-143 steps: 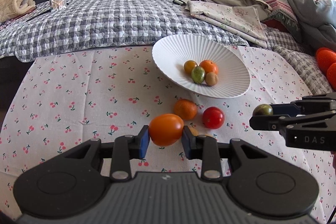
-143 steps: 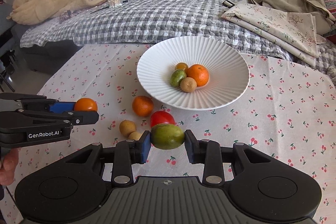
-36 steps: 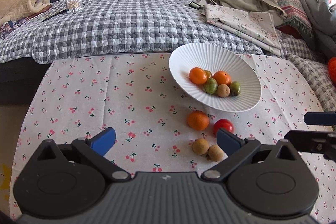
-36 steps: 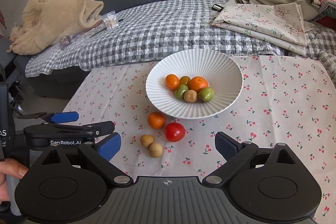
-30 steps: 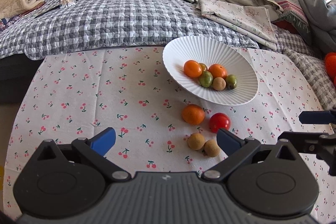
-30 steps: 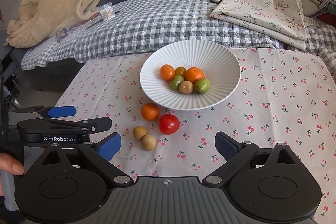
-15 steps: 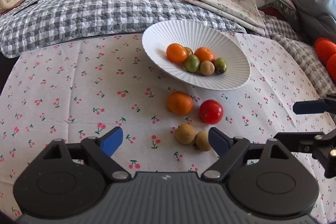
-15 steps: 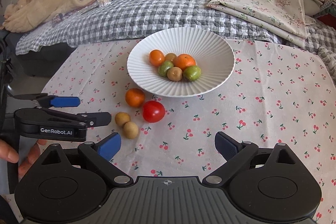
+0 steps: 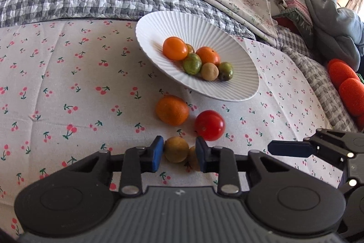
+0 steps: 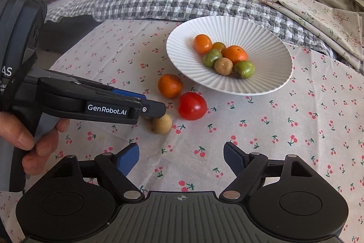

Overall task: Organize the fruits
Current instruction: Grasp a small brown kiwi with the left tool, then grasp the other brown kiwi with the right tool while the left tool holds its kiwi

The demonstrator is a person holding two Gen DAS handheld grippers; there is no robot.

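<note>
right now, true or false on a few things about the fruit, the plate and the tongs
1. Six fruits lie in the white plate. True.
2. The left tongs are closed around a small brown fruit. True.
3. The red tomato is in the plate. False: it sits on the cherry-print cloth beside the plate.
4. The right tongs grip the loose orange. False: they have been closing but hold nothing.
5. The plate holds no green fruit. False: two green ones are in it.
</note>
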